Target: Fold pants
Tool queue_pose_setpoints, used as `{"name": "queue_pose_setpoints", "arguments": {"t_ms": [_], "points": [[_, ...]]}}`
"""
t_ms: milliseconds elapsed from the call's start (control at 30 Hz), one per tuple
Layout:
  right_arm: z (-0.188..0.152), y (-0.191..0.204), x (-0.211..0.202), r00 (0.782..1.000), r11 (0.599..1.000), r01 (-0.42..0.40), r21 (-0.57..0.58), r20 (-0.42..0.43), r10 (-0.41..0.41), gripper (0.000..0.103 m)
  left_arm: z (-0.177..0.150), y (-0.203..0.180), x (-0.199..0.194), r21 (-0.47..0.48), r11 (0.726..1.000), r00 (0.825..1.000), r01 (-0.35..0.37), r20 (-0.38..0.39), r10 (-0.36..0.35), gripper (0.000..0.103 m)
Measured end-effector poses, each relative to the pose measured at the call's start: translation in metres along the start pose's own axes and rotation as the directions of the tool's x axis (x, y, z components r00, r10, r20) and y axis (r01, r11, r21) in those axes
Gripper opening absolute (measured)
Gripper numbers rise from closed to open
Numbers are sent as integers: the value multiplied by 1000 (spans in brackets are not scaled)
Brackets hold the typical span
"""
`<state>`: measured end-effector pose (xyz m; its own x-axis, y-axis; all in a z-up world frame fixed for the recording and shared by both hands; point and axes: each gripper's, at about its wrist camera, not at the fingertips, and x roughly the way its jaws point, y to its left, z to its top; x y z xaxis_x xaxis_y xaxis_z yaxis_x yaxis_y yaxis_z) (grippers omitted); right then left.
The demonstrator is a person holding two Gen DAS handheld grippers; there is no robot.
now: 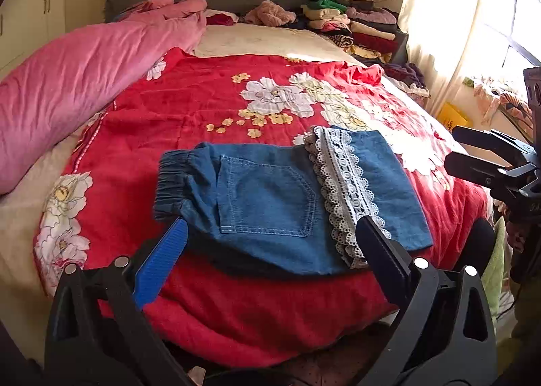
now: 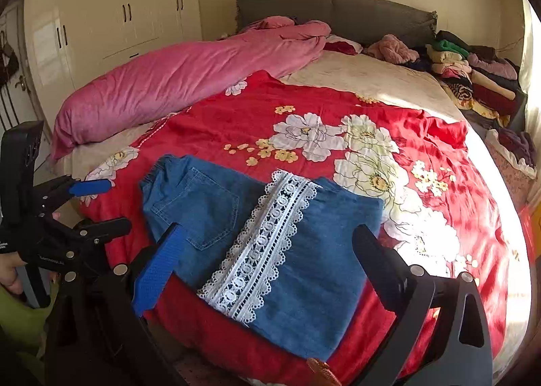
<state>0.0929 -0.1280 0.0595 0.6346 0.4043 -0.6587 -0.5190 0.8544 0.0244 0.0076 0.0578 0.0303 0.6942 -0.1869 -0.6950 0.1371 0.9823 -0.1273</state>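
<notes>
The pants (image 1: pixel 270 203) lie folded on the near part of a red floral blanket (image 1: pixel 189 105) that covers the bed (image 1: pixel 263 37). They are blue denim, with the elastic waistband to the left, a back pocket (image 1: pixel 267 203) facing up in the middle, and a band of white lace (image 1: pixel 341 189) running near to far across the right part. The folded stack sits just inside the blanket's near edge.

The left gripper (image 1: pixel 274 227) hovers at the near edge of the pants, jaws spread wide and empty; its blue finger (image 1: pixel 162 260) is by the waistband corner and its black finger overlaps the near end of the lace in this view. Whether either touches the cloth cannot be told.

The right gripper (image 2: pixel 270 233) is above the near right part of the pants (image 2: pixel 270 244), also wide open and holding nothing, with the lace (image 2: pixel 267 244) showing between its fingers.

A pink quilt (image 2: pixel 189 81) lies rolled along the far left of the bed. Stacked clothes (image 2: pixel 473 74) sit at the far right, beside a grey headboard (image 2: pixel 338 14). White cupboards (image 2: pixel 118 14) stand at far left.
</notes>
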Motion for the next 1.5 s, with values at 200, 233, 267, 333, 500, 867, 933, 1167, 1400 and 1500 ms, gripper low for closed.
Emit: {"name": "queue_pose_setpoints", "arguments": {"t_ms": [200, 233, 267, 333, 500, 867, 933, 1167, 1400, 1500], "points": [[16, 22, 22, 1000, 999, -23, -49, -22, 22, 98, -8, 28, 6, -72, 997, 1000, -13, -18, 11, 93], [18, 26, 26, 999, 998, -27, -58, -25, 26, 98, -9, 32, 8, -81, 997, 1000, -13, -20, 12, 93], [21, 30, 30, 999, 997, -31, -69, -27, 29, 98, -11, 36, 9, -90, 996, 1000, -16, -23, 14, 93], [25, 36, 36, 999, 995, -39, -87, -32, 36, 98, -12, 43, 12, -109, 994, 999, -20, -31, 17, 93], [35, 49, 54, 997, 991, -68, -116, -49, 63, 98, -18, 61, 24, -163, 986, 998, -21, -54, 12, 93], [65, 65, 106, 983, 976, -161, -146, -116, 145, 98, -24, 76, 48, -229, 973, 996, 22, -81, -41, 93], [70, 71, 120, 976, 969, -185, -162, -143, 162, 98, -24, 78, 51, -244, 969, 996, 44, -71, -63, 93], [84, 93, 172, 945, 949, -262, -176, -247, 215, 98, -28, 80, 68, -287, 950, 985, 120, -82, -150, 57], [81, 124, 231, 910, 932, -300, -204, -356, 214, 98, -34, 79, 77, -291, 949, 983, 123, -97, -157, 55], [77, 132, 248, 898, 932, -309, -189, -379, 221, 97, -36, 78, 78, -289, 950, 983, 120, -100, -154, 55]]}}
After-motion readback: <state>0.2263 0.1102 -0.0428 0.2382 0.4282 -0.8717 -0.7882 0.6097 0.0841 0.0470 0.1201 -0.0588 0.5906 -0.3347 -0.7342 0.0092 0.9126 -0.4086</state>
